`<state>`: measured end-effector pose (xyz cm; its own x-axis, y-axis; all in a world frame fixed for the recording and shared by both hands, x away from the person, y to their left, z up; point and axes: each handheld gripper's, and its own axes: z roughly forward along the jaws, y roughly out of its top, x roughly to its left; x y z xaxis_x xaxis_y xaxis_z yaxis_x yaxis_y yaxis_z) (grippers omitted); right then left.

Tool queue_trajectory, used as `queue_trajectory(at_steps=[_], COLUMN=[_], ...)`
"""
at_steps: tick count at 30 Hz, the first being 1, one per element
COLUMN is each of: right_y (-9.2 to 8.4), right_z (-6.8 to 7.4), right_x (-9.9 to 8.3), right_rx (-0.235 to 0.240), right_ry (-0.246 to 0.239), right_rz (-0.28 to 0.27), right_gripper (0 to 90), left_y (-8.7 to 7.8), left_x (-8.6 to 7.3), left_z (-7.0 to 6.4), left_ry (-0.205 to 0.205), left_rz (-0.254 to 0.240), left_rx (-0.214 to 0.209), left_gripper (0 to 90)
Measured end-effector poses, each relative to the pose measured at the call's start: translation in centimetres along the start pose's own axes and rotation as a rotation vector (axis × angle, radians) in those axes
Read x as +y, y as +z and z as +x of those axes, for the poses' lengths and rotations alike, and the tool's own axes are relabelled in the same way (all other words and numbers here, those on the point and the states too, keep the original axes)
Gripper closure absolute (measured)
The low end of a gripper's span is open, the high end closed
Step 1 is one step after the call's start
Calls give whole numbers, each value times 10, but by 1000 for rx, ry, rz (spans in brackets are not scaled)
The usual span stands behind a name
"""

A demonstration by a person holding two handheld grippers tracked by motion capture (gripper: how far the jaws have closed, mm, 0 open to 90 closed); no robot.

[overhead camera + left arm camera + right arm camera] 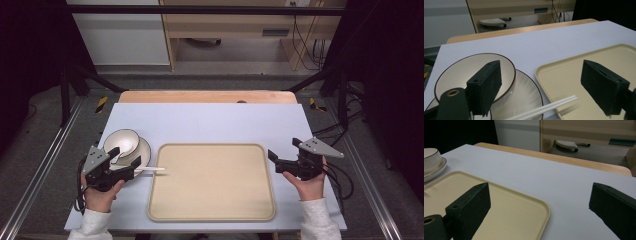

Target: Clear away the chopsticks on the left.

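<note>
Left gripper (125, 156) just left of the beige tray (212, 210), jaws wide apart, nothing between the pads. White chopsticks (150, 170) lying from the plate (144, 155) across the tray's left rim. Bowl (121, 141) on that plate. Right gripper (283, 152) just right of the tray, jaws apart, empty

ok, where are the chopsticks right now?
High view, left side: the white chopsticks lie from the plate across the tray's left rim, just ahead of the open left claw.
</note>
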<state>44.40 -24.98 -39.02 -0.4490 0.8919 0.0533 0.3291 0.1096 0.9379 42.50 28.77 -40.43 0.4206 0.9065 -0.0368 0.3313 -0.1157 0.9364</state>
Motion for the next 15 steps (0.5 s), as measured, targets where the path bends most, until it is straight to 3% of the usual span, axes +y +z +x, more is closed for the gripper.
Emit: queue_trajectory(at_steps=[15], right_y=[-2], right_z=[3], right_x=[1], right_rx=[-12], right_ry=[-17], right_rz=[5], right_gripper=[39], left_y=[-18], left_x=[-4], left_z=[14], left_ry=[6], left_rz=[0], left_rx=[-1], left_gripper=[169])
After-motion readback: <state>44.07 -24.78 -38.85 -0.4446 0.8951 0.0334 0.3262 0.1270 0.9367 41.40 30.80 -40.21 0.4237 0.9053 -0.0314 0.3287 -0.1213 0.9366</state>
